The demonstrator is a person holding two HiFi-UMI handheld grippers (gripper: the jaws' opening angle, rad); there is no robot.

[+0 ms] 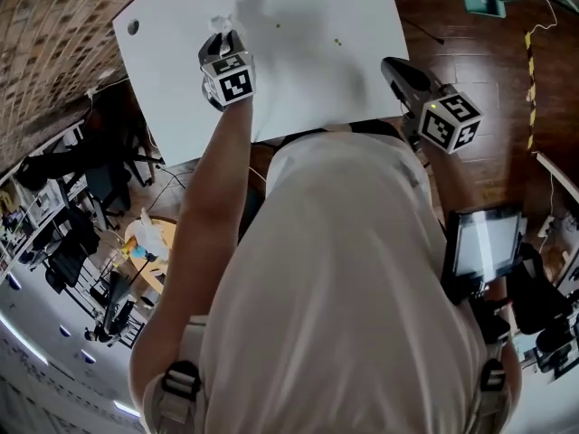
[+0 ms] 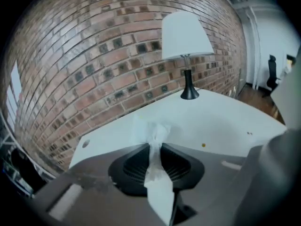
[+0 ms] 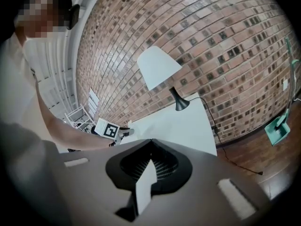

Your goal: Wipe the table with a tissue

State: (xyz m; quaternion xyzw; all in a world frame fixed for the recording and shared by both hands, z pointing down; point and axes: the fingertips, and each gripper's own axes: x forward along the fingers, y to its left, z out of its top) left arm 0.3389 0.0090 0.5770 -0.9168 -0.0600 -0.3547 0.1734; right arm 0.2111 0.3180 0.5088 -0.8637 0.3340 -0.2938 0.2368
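My left gripper (image 1: 222, 34) has its fingers pinched tight on a crumpled white paper tissue (image 2: 157, 134). The tissue's bunched end pokes past the tips over the far left part of the flat white counter (image 1: 317, 61). My right gripper (image 3: 149, 142) hangs off the counter's near right corner, its fingers closed together with nothing held.
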